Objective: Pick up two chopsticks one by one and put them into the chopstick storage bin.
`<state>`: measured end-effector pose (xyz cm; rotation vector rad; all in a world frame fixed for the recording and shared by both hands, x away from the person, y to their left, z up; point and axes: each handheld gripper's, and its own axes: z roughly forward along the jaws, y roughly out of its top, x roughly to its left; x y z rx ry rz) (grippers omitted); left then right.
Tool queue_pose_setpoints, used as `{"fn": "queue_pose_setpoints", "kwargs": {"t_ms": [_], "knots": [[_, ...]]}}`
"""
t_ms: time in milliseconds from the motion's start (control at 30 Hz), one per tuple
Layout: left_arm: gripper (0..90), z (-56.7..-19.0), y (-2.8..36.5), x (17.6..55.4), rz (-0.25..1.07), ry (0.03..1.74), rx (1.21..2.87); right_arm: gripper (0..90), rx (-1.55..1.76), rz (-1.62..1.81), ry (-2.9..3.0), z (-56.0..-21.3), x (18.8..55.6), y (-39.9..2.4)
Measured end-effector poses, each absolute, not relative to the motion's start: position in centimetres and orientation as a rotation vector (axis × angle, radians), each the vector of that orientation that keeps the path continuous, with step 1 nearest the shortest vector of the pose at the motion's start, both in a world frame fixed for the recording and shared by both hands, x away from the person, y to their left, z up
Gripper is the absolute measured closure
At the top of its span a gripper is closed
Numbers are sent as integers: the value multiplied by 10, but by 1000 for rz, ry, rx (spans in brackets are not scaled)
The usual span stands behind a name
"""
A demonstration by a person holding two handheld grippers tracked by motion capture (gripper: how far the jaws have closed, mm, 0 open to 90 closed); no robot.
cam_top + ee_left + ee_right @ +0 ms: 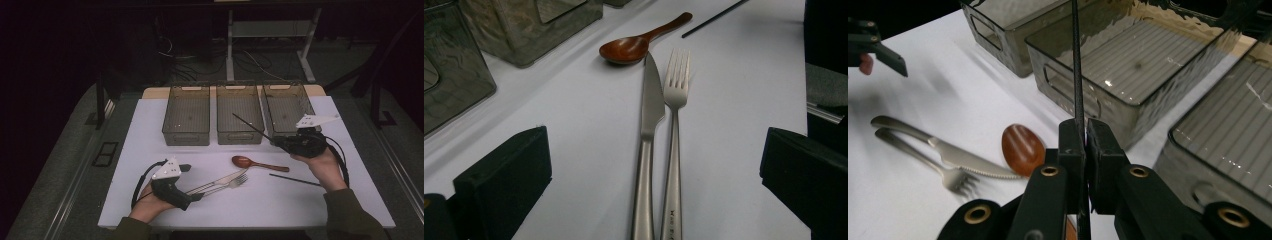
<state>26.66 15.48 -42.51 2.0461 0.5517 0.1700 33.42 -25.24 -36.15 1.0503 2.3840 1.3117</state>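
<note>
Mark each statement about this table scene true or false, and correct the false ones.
1. The right claw is shut on a chopstick. True.
2. The spoon lies in a bin. False: it lies on the table.
3. The knife and fork lie side by side. True.
4. The left claw holds the fork. False: its jaws stand open, holding nothing.
5. A second chopstick lies on the table. True.

My high view is dim, dark beyond the pale table (pixel 150 200). Close-ups look brighter. The bins (pixel 1148 65) show small glints.
</note>
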Motion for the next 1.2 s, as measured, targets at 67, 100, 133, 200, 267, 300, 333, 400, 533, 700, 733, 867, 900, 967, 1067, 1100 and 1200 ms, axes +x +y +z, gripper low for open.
{"fn": "queue_pose_setpoints", "kwargs": {"t_ms": [67,100,133,200,267,300,333,400,533,700,733,867,900,967,1067,1100,1200], "knots": [[0,-425,154,267,172,552,2043,861,1052,1300,2382,-360,338,-246],[0,-425,154,267,172,552,2044,861,1061,1305,2374,-359,340,-242],[0,-425,154,267,172,551,2044,861,1071,1315,2368,-358,343,-239],[0,-425,154,267,174,551,2041,861,1084,1300,2365,-357,347,-230],[0,-425,155,267,177,548,2042,861,1089,1286,2369,-356,353,-221],[0,-425,155,267,178,547,2044,861,1097,1276,2373,-356,355,-216],[0,-425,155,267,178,548,2043,861,1100,1267,2370,-355,358,-211],[0,-425,155,267,179,544,2044,861,1109,1267,2367,-353,365,-203],[0,-425,154,267,176,548,2032,861,1128,1256,2373,-348,378,-186],[0,-425,153,268,180,551,2040,861,1139,1236,2373,-344,392,-164],[0,-425,154,268,180,551,2042,861,1141,1240,2369,-344,395,-160],[0,-424,155,269,180,553,2040,861,1160,1213,2377,-344,405,-144],[0,-424,154,269,180,554,2039,861,1152,1203,2380,-344,407,-140],[0,-424,154,269,179,552,2040,861,1150,1186,2386,-344,411,-132],[0,-424,154,270,182,551,2043,861,1145,1170,2392,-342,417,-120],[0,-424,154,270,181,552,2043,861,1144,1165,2395,-342,419,-117],[0,-424,153,270,180,548,2042,861,1143,1165,2401,-342,426,-104]]}}
